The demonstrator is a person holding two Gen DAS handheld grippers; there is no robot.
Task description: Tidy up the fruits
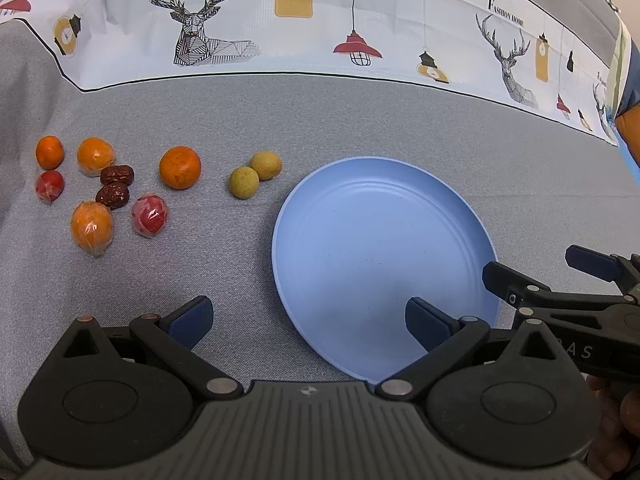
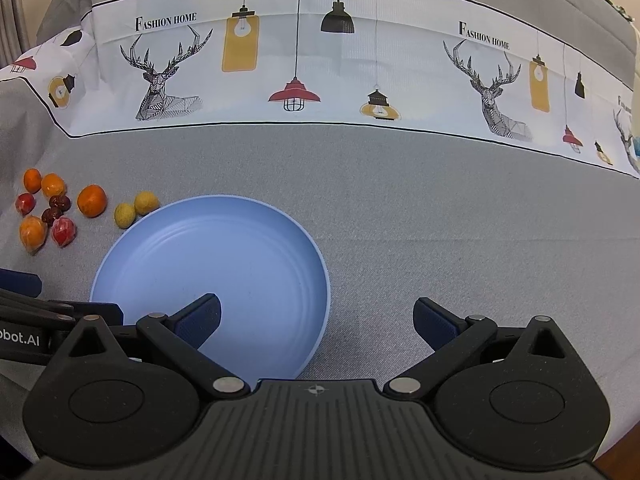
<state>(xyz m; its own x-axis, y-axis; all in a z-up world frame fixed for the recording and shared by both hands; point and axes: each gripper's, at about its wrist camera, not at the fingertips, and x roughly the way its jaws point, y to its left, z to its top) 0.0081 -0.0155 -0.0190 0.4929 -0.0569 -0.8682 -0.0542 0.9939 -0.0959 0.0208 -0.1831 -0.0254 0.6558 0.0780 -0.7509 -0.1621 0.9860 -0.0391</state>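
An empty blue plate point(image 1: 380, 240) point(image 2: 224, 256) lies on the grey cloth. To its left lie several small fruits: an orange point(image 1: 179, 167) point(image 2: 91, 200), two yellow-green round fruits point(image 1: 243, 182) point(image 2: 125, 215), two dark red dates point(image 1: 114, 195), wrapped orange fruits point(image 1: 91, 227) and wrapped red fruits point(image 1: 149, 216) point(image 2: 63, 231). My left gripper point(image 1: 308, 322) is open and empty, its right finger over the plate's near rim. My right gripper point(image 2: 318, 322) is open and empty, its left finger over the plate; it also shows at the right in the left wrist view point(image 1: 536, 276).
A white printed cloth band with deer and lamps point(image 1: 320, 20) point(image 2: 320, 72) runs along the back of the grey cloth. The grey cloth point(image 2: 460, 220) spreads to the right of the plate.
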